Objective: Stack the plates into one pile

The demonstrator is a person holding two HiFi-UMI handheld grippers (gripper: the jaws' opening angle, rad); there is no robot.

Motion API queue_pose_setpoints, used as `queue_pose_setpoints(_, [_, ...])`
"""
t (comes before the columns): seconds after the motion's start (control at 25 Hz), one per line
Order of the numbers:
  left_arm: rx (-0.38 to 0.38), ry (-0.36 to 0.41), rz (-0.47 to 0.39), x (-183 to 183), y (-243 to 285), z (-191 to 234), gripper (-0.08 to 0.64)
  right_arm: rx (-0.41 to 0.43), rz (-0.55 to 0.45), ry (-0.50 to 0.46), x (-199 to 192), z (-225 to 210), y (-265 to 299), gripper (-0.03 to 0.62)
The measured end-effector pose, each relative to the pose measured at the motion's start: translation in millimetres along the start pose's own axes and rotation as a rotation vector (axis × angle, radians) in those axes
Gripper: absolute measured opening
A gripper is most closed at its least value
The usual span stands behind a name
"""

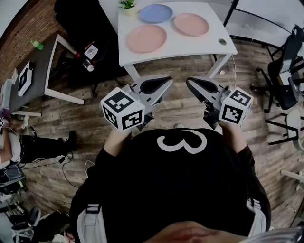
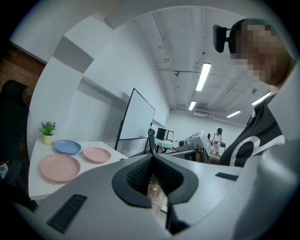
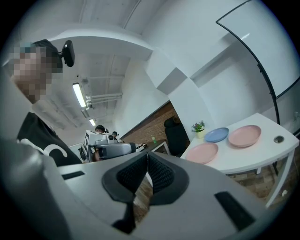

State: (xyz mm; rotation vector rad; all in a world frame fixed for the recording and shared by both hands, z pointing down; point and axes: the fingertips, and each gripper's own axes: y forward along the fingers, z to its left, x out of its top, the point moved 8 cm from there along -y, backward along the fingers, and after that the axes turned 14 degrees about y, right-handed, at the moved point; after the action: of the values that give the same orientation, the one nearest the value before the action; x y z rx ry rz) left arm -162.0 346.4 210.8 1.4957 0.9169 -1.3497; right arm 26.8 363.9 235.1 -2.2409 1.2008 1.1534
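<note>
Nothing is stacked yet. In the head view the white table (image 1: 190, 46) sits at the top of the frame with three plates lying flat on it, each on its own patch of tabletop. The blue plate (image 1: 156, 13) is at the top centre. The lower pink plate (image 1: 146, 38) is below it and slightly left. The upper-right pink plate (image 1: 191, 24) is to the right of both. They lie close together, but none overlaps or rests on another. A small potted plant (image 1: 127, 4) stands at the table's top left corner, just beside the blue plate.

Both tools are well short of the table, held in the middle of the frame above the wooden floor. The left gripper (image 1: 164, 81) has its jaws pressed together with nothing between them. Its own view shows only floor past the pads, with the plates far off at the left edge. The right gripper (image 1: 192, 83) is likewise closed and empty, and in its view the plates sit at the right.

By my reading the whole job is still ahead: approach the table, lift one plate onto another, then add the third.
</note>
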Motion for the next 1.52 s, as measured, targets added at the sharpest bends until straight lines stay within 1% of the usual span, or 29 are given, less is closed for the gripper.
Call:
queue_pose_setpoints(0.28, [0.02,-0.029,0.042,0,59,22,0.015,0.036,0.022,0.023,33,-53,-9,0.026])
queue_pose_setpoints(0.44, [0.034,-0.054,0.043,5,88,38,0.015,0.056,0.027,0.02,55,-79,-13,0.026])
queue_pose_setpoints(0.6, [0.068,-0.059,0.044,6,102,43,0.015,0.073,0.034,0.005,62,-93,-20,0.026])
queue_pose_setpoints(0.76, [0.093,-0.041,0.046,7,112,43,0.015,0.085,0.027,0.003,67,-106,-25,0.026])
queue_pose_setpoints(0.92, [0.108,-0.028,0.068,3,116,43,0.015,0.102,0.008,0.007,67,-112,-25,0.026])
queue_pose_setpoints(1.08, [0.132,-0.043,0.075,-5,117,47,0.015,0.104,0.014,0.021,61,-121,-24,0.026])
queue_pose_setpoints(1.52, [0.124,-0.095,0.115,-12,139,124,0.015,0.079,0.029,0.08,94,-171,24,0.026])
